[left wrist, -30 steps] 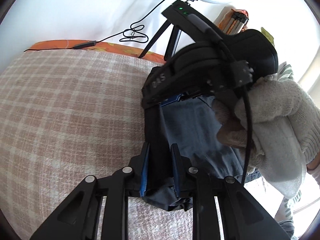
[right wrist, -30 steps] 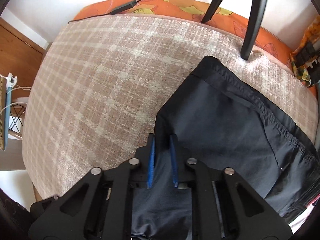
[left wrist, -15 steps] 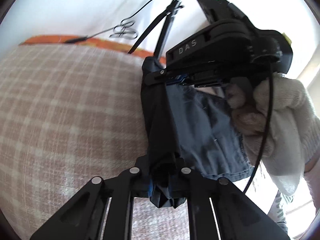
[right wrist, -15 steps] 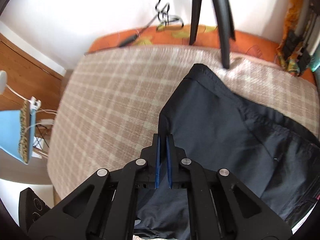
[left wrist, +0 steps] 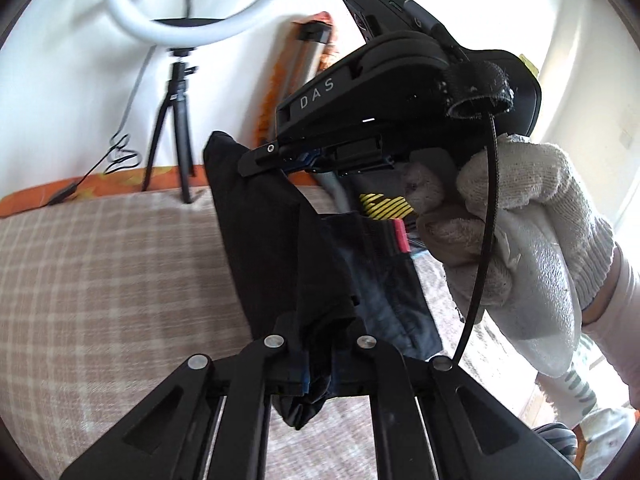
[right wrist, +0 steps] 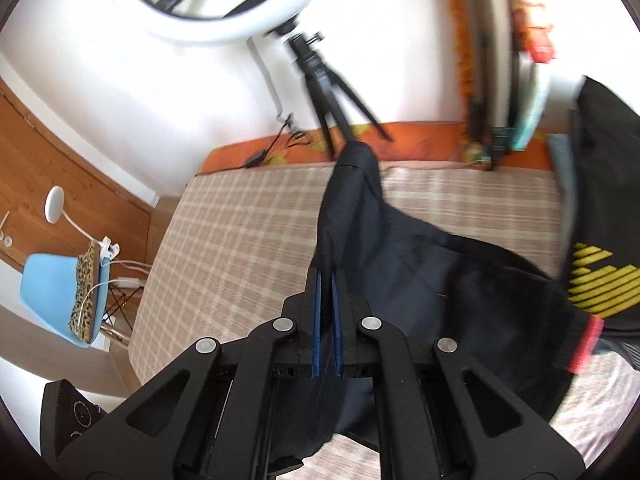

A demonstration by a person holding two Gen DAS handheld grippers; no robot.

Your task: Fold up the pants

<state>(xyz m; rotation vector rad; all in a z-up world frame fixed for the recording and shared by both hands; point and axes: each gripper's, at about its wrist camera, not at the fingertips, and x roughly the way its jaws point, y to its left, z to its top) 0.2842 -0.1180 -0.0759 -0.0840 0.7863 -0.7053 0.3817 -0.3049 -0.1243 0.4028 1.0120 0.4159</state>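
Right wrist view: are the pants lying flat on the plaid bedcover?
No. The pants hang lifted and bunched, their edge pinched in the shut right tool above the plaid bedcover.

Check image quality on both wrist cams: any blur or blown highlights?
Left wrist: wall and window side blown out white; ring light slightly smeared; pants and right gripper fairly sharp. Right wrist: heavy motion blur on tripod and clutter at right edge; gripper sharp, pants crushed to near black.
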